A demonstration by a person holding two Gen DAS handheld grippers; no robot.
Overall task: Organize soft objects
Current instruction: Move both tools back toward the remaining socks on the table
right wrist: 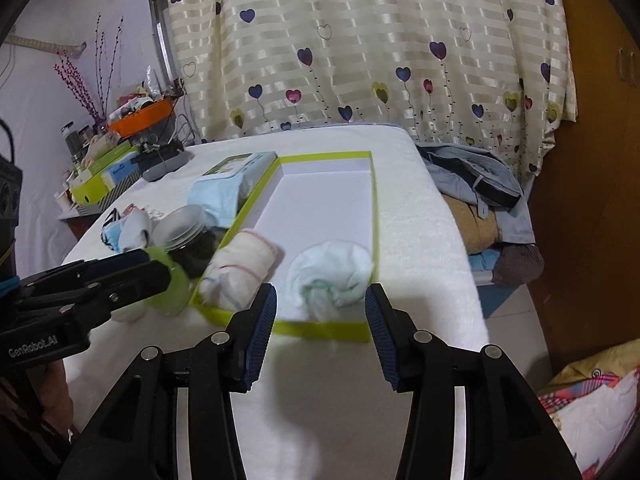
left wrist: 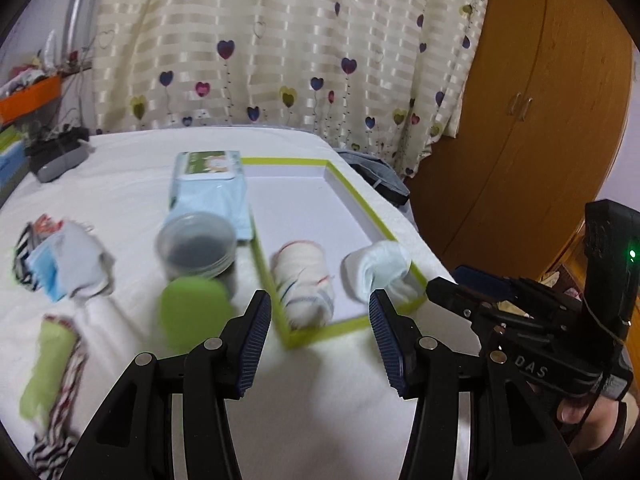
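So both grippers are empty right now, fingers spread wide on each, hovering low over the near edge of the table [left wrist: 132, 184], which has a white cloth over it.

The green-rimmed tray [left wrist: 356, 196] already has two rolled bundles in its near end: a cream striped roll [left wrist: 304, 280] lying lengthwise along the tray's left wall, and a white-and-pale-blue bundle [right wrist: 330, 272] by the right wall.

What's left to sort sits off to the left of the tray: a grey, blue and striped bundle [left wrist: 64, 260] and a green roll with a striped end [left wrist: 52, 376], which lies with its long axis running roughly toward the camera. That one is left of and a bit below the left gripper [left wrist: 318, 334], so I'd say the left hand is clearly the nearer one for it, and it would need to swing left and close across the roll's short side.

The right gripper [right wrist: 320, 330] points straight at the pale blue bundle, just short of the tray's near rim.

There's a jar [left wrist: 196, 246] and a green disc [left wrist: 194, 312] right beside the tray; it's blurry, so I can't tell if the disc is its lid.
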